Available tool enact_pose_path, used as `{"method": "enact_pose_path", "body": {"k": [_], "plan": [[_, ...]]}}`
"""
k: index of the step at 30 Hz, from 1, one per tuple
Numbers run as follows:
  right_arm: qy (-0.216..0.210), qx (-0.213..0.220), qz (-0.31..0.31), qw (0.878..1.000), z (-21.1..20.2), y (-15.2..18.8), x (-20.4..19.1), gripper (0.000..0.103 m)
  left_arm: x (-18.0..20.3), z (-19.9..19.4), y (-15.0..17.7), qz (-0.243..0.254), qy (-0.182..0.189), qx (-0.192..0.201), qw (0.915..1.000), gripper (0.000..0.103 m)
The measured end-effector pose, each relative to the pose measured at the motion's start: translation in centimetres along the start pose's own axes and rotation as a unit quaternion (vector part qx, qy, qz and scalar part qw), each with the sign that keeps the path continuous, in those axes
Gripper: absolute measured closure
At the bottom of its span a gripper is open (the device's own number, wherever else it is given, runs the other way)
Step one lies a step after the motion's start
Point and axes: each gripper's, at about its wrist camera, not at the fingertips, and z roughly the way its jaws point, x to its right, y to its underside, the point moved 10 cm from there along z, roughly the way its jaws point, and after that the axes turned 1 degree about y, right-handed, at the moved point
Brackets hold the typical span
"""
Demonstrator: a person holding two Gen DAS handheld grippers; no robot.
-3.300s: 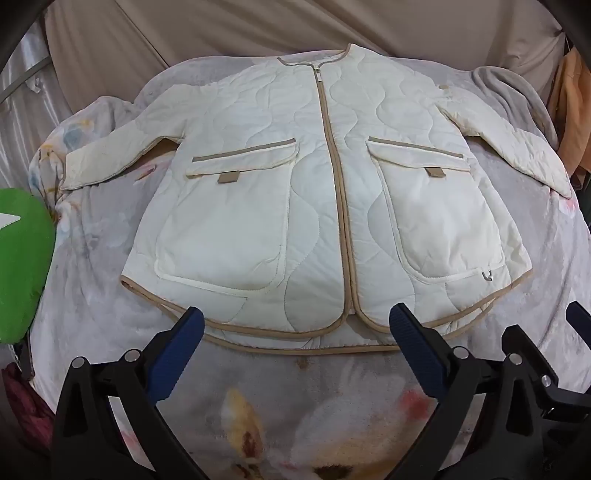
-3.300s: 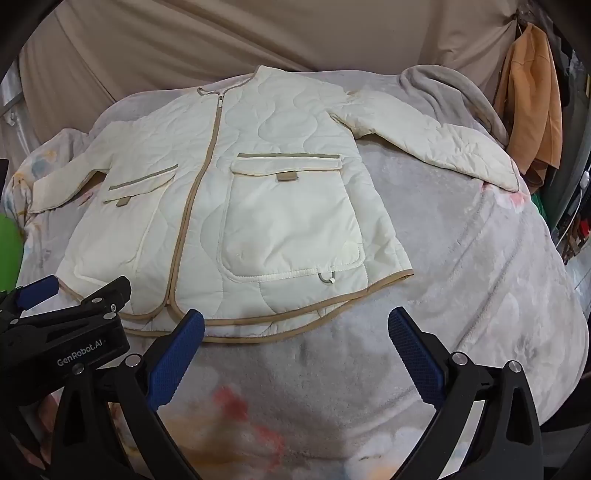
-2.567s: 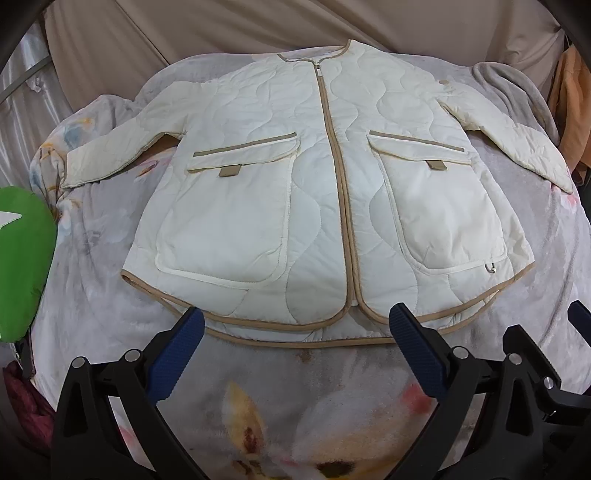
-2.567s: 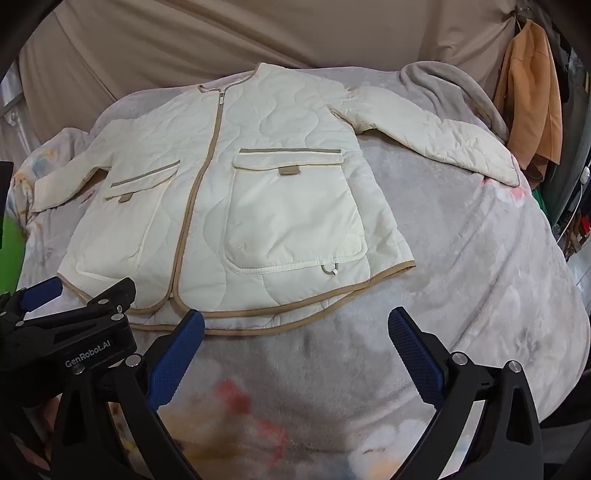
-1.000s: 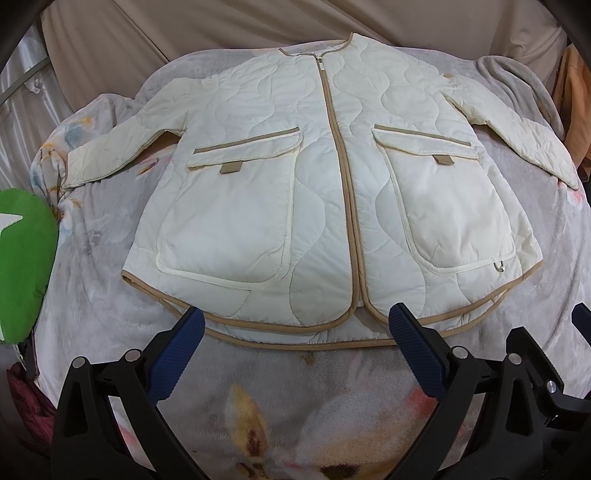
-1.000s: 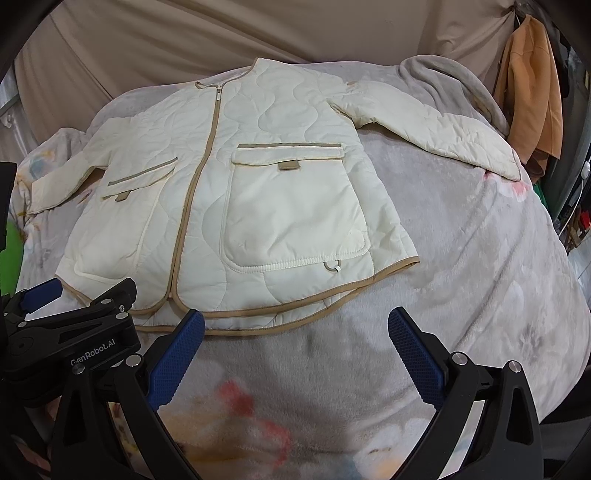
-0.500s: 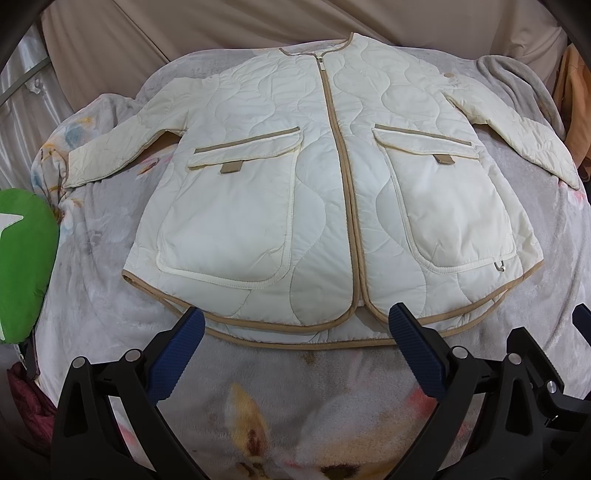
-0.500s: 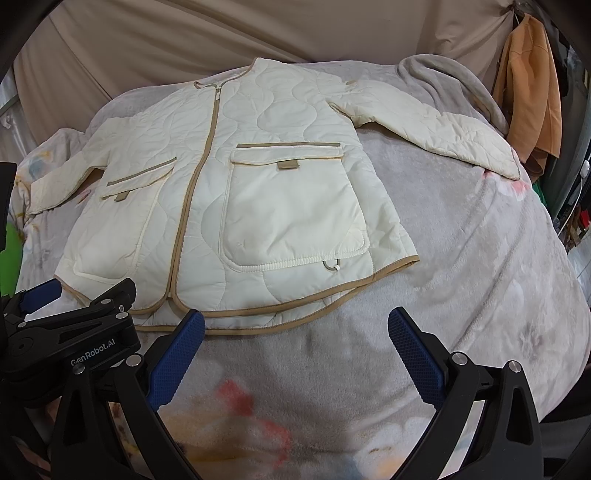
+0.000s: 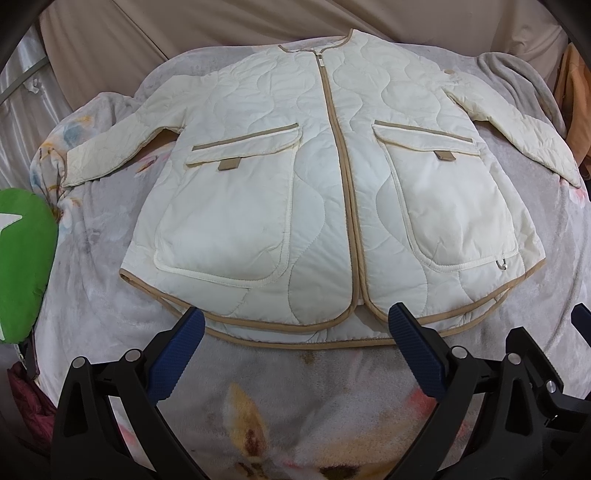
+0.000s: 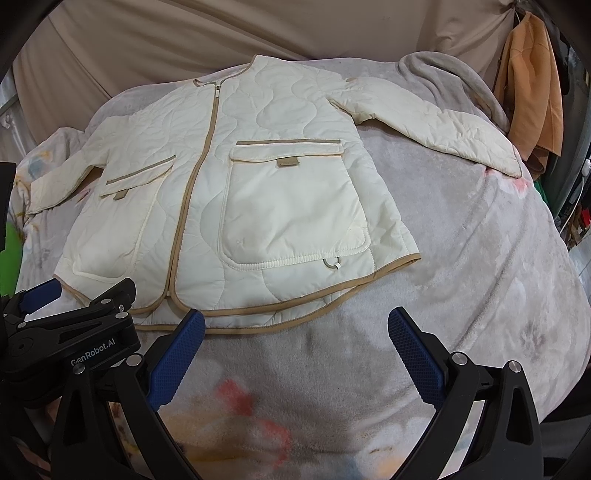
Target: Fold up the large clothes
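Beige curtain (image 9: 258,33), grey floral blanket (image 10: 480,266)

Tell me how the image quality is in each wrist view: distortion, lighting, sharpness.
Left wrist view: strong fisheye bulge, dark corners; the jacket is evenly lit and sharp, the blanket nearest the lens is soft. Right wrist view: same bulge and dark corners, the jacket is sharp, the blanket's near print is blurred; no harsh glare in either view.

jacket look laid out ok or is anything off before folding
Nothing stands out. The jacket lies flat and zipped on the blanket, sleeves spread; only the back hem peeks below the front.
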Motion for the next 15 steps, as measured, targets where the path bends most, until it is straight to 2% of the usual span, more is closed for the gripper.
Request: {"method": "enact_pose_path", "body": {"k": [4, 6, 11, 15], "plan": [[-0.016, 0.006, -0.001, 1.000, 0.8, -1.1, 0.7, 0.005, -0.4, 0.3, -1.0, -0.018, 0.015, 0.000, 0.9997, 0.005], [-0.023, 0.018, 0.021, 0.999, 1.0, -2.6, 2.5, 0.005, -1.6, 0.4, -2.2, -0.036, 0.006, 0.010, 0.9993, 0.005], [-0.007, 0.067, 0.098, 0.993, 2.5, -8.8, 11.6, 0.005, -5.6, 1.1, -5.9, -0.087, -0.007, 0.030, 0.9957, 0.005], [-0.017, 0.106, 0.181, 0.978, 5.4, -14.1, 20.9, 0.005, -7.9, 1.8, -8.6, -0.116, -0.017, 0.049, 0.9919, 0.005]]}}
